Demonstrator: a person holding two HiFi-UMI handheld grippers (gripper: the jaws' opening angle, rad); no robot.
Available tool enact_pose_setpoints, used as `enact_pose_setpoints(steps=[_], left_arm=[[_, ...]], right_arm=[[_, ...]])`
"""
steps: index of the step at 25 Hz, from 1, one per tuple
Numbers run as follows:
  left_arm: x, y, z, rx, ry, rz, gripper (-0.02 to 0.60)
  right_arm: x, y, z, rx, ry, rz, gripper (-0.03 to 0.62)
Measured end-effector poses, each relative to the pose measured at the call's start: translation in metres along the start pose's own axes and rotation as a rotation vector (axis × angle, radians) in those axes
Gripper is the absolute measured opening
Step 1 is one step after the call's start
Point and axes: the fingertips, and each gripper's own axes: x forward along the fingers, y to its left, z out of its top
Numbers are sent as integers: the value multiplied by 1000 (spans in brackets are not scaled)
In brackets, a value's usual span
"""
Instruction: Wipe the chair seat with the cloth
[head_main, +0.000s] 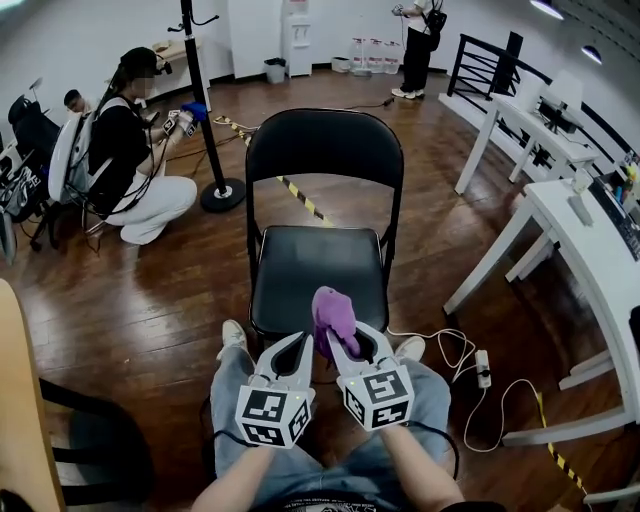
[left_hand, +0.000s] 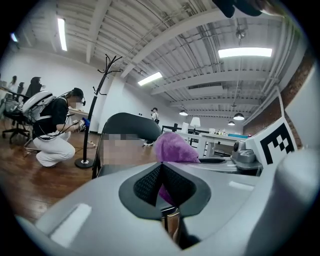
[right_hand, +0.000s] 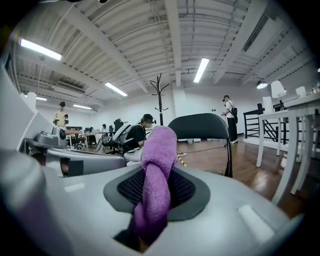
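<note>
Open-plan office: white desks (head_main: 575, 215), coat stand (head_main: 205, 100) (wood floor).

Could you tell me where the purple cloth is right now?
In the head view the purple cloth is clamped in the right gripper, standing up over the front edge of the chair seat, just right of the left gripper.

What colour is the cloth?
The cloth is purple; the right gripper view shows it best.
</note>
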Motion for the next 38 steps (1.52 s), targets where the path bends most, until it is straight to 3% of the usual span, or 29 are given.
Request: enact_pose_setpoints(steps=[16, 38], left_arm=[[-89, -60, -4, 18, -59, -27, 4], [-116, -83, -14, 36, -38, -61, 3]], right_arm=[[-93, 55, 7, 57, -114, -39, 91], [-130, 62, -1, 34, -133, -85, 91]])
